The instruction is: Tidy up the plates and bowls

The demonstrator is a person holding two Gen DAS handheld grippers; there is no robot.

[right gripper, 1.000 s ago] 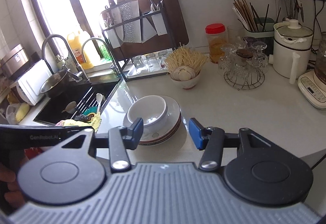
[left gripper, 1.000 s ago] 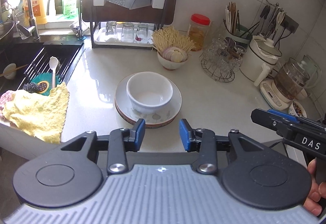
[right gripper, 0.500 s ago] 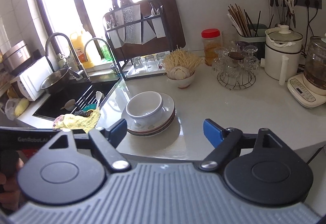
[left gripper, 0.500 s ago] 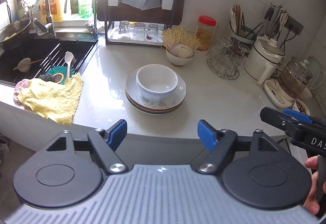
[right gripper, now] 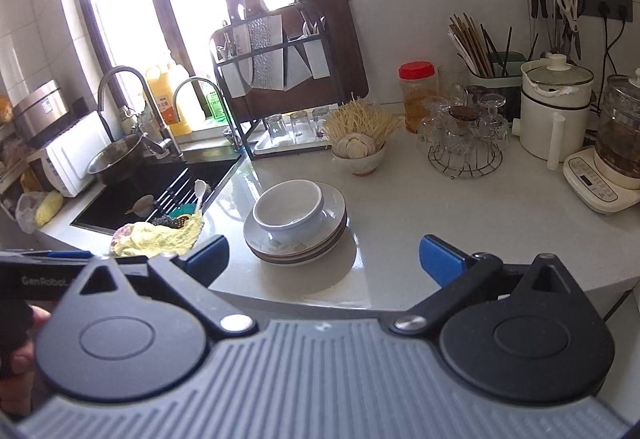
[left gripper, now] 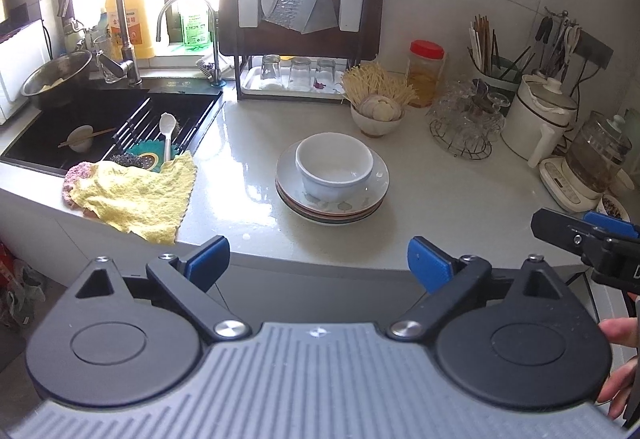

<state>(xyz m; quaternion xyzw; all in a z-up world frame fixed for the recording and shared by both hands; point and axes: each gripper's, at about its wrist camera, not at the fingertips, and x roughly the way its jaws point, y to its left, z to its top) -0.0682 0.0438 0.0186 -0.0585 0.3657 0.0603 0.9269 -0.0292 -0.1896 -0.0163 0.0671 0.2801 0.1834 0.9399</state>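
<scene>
A white bowl (left gripper: 334, 165) sits upright on a stack of plates (left gripper: 332, 205) in the middle of the pale counter; the same bowl (right gripper: 289, 208) and plate stack (right gripper: 298, 243) show in the right wrist view. My left gripper (left gripper: 319, 265) hangs off the counter's front edge, short of the stack, its jaws opening wide with nothing between them. My right gripper (right gripper: 324, 259) is likewise back from the plates, jaws opening and empty. Its black body with blue pads (left gripper: 608, 225) shows at the right of the left wrist view.
A black sink (left gripper: 100, 123) with a spoon and small bowl lies left, with a yellow cloth (left gripper: 140, 195) at its corner. Behind the stack are a noodle bowl (left gripper: 376, 111), a knife and glass rack (left gripper: 300, 39), a wire glass rack (left gripper: 464, 127), a white pot (left gripper: 540, 119) and a kettle (left gripper: 592, 167).
Both grippers drew back from the plate stack to beyond the counter edge, and both sets of jaws spread from narrow to wide. The bowl and plates stayed put.
</scene>
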